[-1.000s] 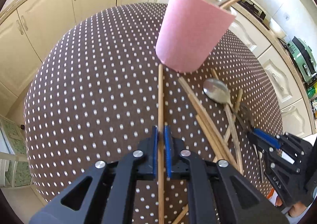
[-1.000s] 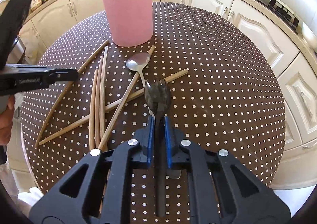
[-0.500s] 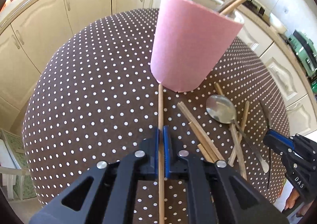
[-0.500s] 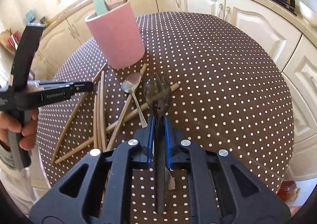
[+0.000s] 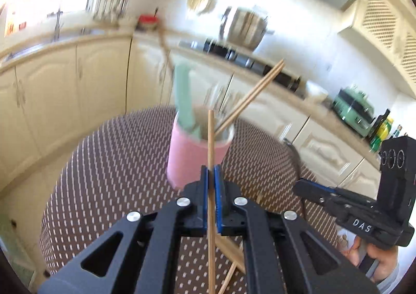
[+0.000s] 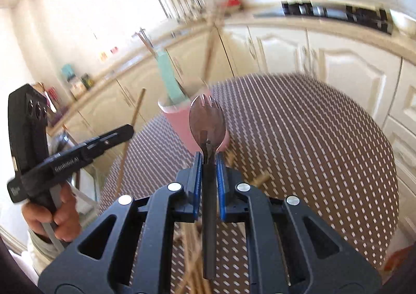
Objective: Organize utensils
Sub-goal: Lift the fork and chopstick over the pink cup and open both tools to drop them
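Observation:
My left gripper (image 5: pixel 211 173) is shut on a wooden chopstick (image 5: pixel 210 138), lifted and tilted up so its tip points at the pink cup (image 5: pixel 193 157). The cup holds a mint-green handle (image 5: pixel 183 96) and chopsticks (image 5: pixel 252 92). My right gripper (image 6: pixel 208 161) is shut on a dark spork (image 6: pixel 206 118), raised in front of the pink cup (image 6: pixel 179 114). The left gripper (image 6: pixel 114 135) with its chopstick (image 6: pixel 131 127) shows at the left of the right wrist view. The right gripper (image 5: pixel 301 186) shows at the right of the left wrist view.
The round table (image 5: pixel 111 164) has a brown white-dotted cloth. Loose chopsticks (image 5: pixel 231 252) lie on it below my left gripper, and more chopsticks (image 6: pixel 193 255) lie under my right gripper. Cream kitchen cabinets (image 6: pixel 338 73) and a counter ring the table.
Both grippers have risen off the table and tilted up, carrying the chopstick and the spork. Both views now face the cup and the kitchen wall instead of looking down.

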Action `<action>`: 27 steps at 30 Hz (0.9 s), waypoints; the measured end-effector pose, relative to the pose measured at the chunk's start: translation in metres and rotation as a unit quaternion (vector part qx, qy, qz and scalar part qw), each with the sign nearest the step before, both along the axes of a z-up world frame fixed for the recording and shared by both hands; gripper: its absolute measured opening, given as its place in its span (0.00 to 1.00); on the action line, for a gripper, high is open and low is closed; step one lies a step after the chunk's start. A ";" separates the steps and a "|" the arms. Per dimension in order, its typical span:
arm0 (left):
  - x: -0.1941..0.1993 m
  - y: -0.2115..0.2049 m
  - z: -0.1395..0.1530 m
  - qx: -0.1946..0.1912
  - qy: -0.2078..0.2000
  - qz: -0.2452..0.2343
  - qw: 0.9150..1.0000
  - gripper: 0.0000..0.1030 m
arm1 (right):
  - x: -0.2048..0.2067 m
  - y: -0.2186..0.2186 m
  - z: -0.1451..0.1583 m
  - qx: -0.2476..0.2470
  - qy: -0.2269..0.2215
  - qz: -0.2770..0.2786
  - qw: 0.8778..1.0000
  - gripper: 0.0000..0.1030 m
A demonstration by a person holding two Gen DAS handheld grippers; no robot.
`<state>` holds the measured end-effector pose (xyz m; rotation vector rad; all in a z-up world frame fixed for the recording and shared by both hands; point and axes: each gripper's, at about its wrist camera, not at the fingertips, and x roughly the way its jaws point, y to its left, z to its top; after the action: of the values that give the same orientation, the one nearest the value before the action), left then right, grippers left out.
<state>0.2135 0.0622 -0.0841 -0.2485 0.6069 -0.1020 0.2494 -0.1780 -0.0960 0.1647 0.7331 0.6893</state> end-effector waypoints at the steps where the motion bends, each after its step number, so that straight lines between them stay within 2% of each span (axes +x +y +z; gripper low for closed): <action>1: -0.001 -0.002 0.007 0.006 -0.020 0.001 1.000 0.05 | -0.001 0.003 0.006 0.010 -0.011 -0.001 1.000 0.11; 5: -0.003 -0.001 0.029 0.004 -0.077 -0.003 0.997 0.05 | 0.002 0.020 0.028 0.039 -0.052 -0.007 0.998 0.11; 8: 0.007 -0.009 0.045 0.003 -0.132 0.000 0.991 0.05 | 0.008 0.034 0.041 0.054 -0.083 -0.018 0.995 0.11; 12: 0.019 -0.016 0.060 0.000 -0.184 0.011 0.983 0.05 | 0.015 0.048 0.056 0.073 -0.121 -0.029 0.990 0.11; 16: 0.028 -0.018 0.069 -0.002 -0.241 0.029 0.970 0.05 | 0.026 0.056 0.067 0.099 -0.153 -0.042 0.982 0.11; 19: 0.032 -0.019 0.078 -0.002 -0.289 0.046 0.956 0.05 | 0.036 0.061 0.071 0.111 -0.169 -0.043 0.978 0.11; 22: 0.041 -0.019 0.082 0.002 -0.314 0.060 0.948 0.05 | 0.048 0.064 0.072 0.120 -0.179 -0.043 0.976 0.11; 27: 0.058 -0.015 0.083 0.003 -0.332 0.082 0.940 0.05 | 0.064 0.068 0.068 0.129 -0.188 -0.058 0.972 0.11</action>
<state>0.2718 0.0474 -0.0013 -0.2395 -0.0886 -0.0175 0.3132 -0.1102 -0.0279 0.3032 0.2666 0.6785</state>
